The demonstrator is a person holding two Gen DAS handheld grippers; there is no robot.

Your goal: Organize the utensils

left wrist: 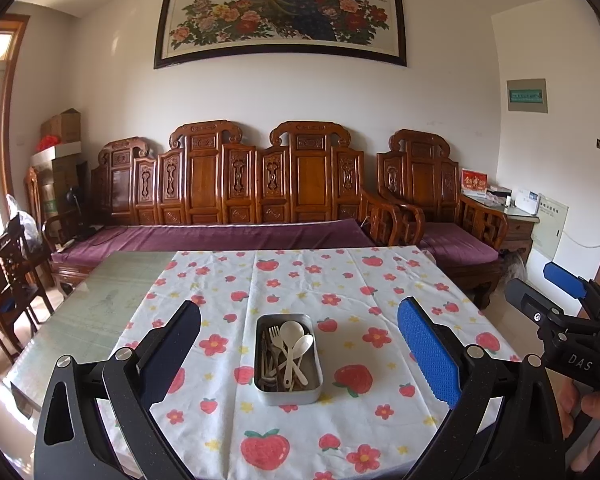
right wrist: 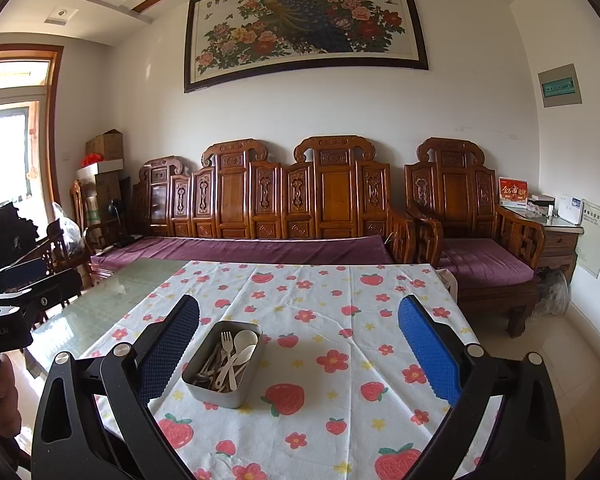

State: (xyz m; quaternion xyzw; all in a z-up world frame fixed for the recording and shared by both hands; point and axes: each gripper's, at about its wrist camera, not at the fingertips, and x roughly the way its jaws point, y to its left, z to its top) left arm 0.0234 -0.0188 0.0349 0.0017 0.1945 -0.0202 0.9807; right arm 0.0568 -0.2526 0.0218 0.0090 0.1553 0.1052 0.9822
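A grey metal tin [left wrist: 315, 392] sits on the strawberry-print tablecloth [left wrist: 340, 280]. It holds white plastic spoons [left wrist: 292, 334], a white fork [left wrist: 275, 336] and several dark metal utensils. My left gripper [left wrist: 298, 348] is open and empty, held above the table's near edge with the tin between its fingers in view. My right gripper [right wrist: 298, 348] is open and empty, to the right of the tin [right wrist: 216, 390], which lies near its left finger. The right gripper also shows at the right edge of the left wrist view [left wrist: 560, 300].
The cloth covers the right part of a glass-topped table [left wrist: 100, 300]; bare glass lies to the left. A carved wooden sofa [left wrist: 240, 184] with purple cushions stands behind the table. Wooden chairs [left wrist: 12, 272] stand at the left, a side table [left wrist: 512, 216] at the right.
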